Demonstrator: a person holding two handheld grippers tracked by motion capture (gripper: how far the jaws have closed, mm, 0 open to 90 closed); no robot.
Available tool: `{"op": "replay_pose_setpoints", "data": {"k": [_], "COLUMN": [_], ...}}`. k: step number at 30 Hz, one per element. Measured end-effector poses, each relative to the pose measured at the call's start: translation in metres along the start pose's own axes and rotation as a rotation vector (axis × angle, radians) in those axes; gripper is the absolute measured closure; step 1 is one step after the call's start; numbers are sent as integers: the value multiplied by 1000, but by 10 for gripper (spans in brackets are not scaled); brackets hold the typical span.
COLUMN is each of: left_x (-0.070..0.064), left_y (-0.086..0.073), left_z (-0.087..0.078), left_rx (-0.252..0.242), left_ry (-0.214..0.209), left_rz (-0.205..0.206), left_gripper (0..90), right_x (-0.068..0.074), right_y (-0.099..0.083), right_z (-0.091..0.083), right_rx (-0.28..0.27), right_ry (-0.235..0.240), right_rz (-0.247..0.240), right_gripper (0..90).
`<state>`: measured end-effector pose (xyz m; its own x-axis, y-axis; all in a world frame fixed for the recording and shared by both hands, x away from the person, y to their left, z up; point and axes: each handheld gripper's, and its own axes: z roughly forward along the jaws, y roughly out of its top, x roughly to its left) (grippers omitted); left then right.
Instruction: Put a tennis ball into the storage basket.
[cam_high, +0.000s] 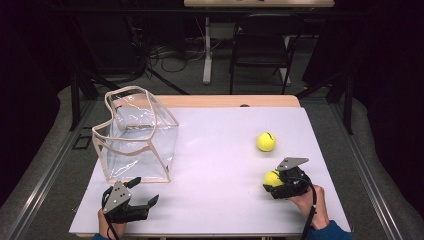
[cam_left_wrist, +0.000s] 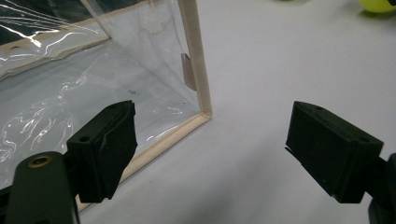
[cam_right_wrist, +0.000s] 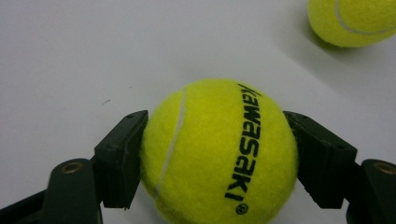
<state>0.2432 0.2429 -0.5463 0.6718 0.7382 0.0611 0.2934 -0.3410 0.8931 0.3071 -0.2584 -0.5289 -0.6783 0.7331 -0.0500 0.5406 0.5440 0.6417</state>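
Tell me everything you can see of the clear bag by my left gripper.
The clear bag is a boxy tote of transparent, glossy, wrinkled plastic with cream fabric trim along its edges and rim. It stands upright on the white table at the far left, mouth open upward and sagging, apparently empty. A small tag hangs inside near one corner. The left gripper sits open just before its near bottom corner, not touching it.

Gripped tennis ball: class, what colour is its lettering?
Black, on the yellow tennis ball; clearest in the right gripper view.

Left tongs (cam_high: 142, 192) gaping wide (low, near the body), right tongs (cam_high: 270, 185) clamped, hands gripping both
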Motion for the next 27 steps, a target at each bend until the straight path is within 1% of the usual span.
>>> {"op": "replay_pose_setpoints", "data": {"k": [5,9,10,11,14,18,21,27], "left_x": [0,0,0,0,0,0,-1,0], "left_y": [-1,-1,0,0,-1,-1,-1,0], "left_z": [0,0,0,0,0,0,0,0], "left_rx": [0,-1,1,1,0,-1,0,1], "left_ry": [-1,-1,-1,-1,0,-1,-1,1], "left_rz": [-1,-5,4,4,-6,-6,6,8], "left_gripper": [161,161,161,161,161,161,161,161], "right_x": [0,2,3,3,5,8,10,13], "right_y": [1,4,6,7,13,17,20,26], "right_z": [-3,-4,-4,-4,-4,-2,0,2], "right_rx": [0,0,1,-3,-5,-5,-3,-10], "right_ry": [-9,-9,-10,-10,-6,-1,1,8], "right_rz": [-2,-19,-21,-30,-40,-56,-70,-80], "right_gripper": [255,255,255,255,255,255,255,255]}}
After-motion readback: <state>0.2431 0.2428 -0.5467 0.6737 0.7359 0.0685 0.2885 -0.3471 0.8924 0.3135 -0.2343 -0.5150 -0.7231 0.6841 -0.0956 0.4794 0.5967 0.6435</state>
